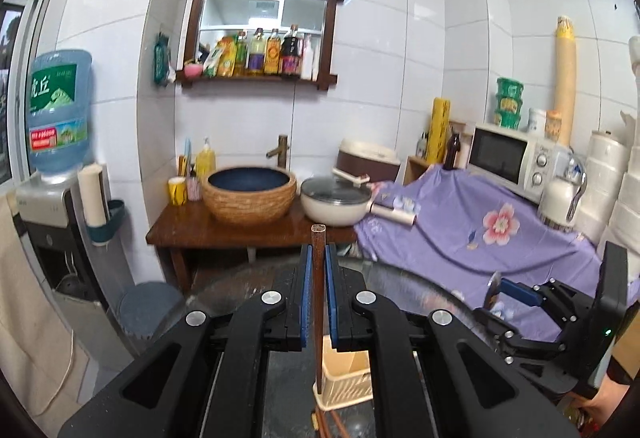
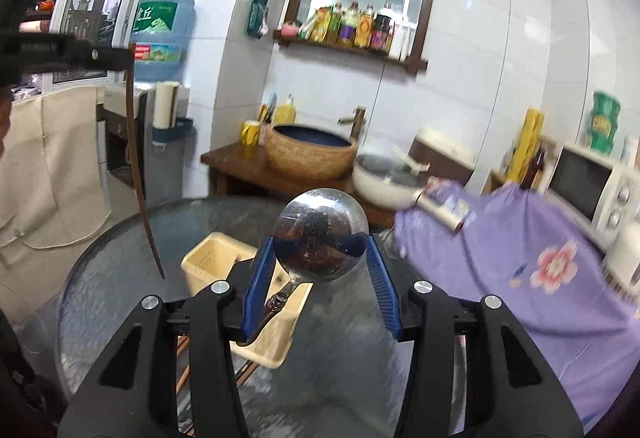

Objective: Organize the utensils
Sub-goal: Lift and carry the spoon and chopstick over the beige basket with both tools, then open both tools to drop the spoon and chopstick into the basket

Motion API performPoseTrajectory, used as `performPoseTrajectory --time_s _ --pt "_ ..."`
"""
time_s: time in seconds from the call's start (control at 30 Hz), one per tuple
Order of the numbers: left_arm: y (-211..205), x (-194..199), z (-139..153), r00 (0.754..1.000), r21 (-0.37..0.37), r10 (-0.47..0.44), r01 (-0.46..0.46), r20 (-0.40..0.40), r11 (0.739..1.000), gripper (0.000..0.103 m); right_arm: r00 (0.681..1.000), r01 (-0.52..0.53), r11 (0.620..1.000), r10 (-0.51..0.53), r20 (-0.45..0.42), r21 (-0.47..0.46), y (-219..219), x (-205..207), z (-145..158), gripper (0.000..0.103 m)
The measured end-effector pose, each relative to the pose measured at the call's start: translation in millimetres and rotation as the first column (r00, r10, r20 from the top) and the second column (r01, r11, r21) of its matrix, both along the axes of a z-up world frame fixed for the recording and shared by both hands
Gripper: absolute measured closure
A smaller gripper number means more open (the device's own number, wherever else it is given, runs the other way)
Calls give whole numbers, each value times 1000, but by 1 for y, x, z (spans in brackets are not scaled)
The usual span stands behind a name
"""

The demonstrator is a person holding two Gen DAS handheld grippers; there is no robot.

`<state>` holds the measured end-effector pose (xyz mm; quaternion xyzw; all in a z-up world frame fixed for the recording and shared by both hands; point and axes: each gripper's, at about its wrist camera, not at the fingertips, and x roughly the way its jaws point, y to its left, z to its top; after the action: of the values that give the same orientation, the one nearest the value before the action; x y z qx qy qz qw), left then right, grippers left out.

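My left gripper (image 1: 319,258) is shut on a brown wooden chopstick (image 1: 318,302), held upright with its lower tip over the cream plastic utensil basket (image 1: 345,378) on the glass table. From the right wrist view the same chopstick (image 2: 140,173) hangs from the left gripper at the upper left, its tip beside the basket (image 2: 212,258). My right gripper (image 2: 320,250) is shut on the bowl of a metal spoon (image 2: 322,238), whose handle slants down over the basket. The right gripper also shows in the left wrist view (image 1: 508,290).
More brown chopsticks (image 1: 332,422) lie on the round glass table (image 2: 360,378) near the basket. Behind are a wooden stand with a basin sink (image 1: 249,193), a white pan (image 1: 334,199), a purple flowered cloth (image 1: 480,234), a microwave (image 1: 516,157) and a water dispenser (image 1: 56,125).
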<state>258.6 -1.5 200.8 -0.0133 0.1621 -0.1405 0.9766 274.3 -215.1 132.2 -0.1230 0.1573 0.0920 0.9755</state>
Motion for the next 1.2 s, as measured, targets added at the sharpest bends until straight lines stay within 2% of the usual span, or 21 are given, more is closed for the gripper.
performPoseTrajectory --time_s 0.1,0.23,0.37,0.53,0.77,0.87,1.0,1.17,1.2 --pt "-10 9 19 1000 -20 -7 7 14 1000 96 999 26 1000 -25 30 -18 2 15 17 56" --pt "-21 25 19 1000 -51 -3 3 5 999 96 998 50 998 -48 37 -42 8 37 14 56" --pt "-31 42 -5 999 -60 -1 -2 -42 998 96 998 62 996 -61 12 -71 15 52 -12 56" --pt "-39 64 -54 993 -40 20 -25 -119 999 96 997 44 996 -48 -63 -71 22 64 -54 56" --pt "-40 79 -108 977 -20 30 -34 -212 999 96 993 30 997 -39 -115 -76 30 69 -91 56" --pt "-41 83 -122 971 -10 27 -30 -238 1000 96 990 28 997 -38 -133 -78 31 71 -103 56" --pt "-43 79 -126 977 20 42 -39 -208 999 96 988 29 996 -41 -146 -79 32 74 -110 56" --pt "-45 80 -125 976 1 23 -23 -215 1000 96 988 45 996 -56 -141 -80 31 77 -116 55" --pt "-47 80 -125 975 -6 18 -20 -220 1000 93 988 45 996 -55 -141 -73 30 77 -116 54"
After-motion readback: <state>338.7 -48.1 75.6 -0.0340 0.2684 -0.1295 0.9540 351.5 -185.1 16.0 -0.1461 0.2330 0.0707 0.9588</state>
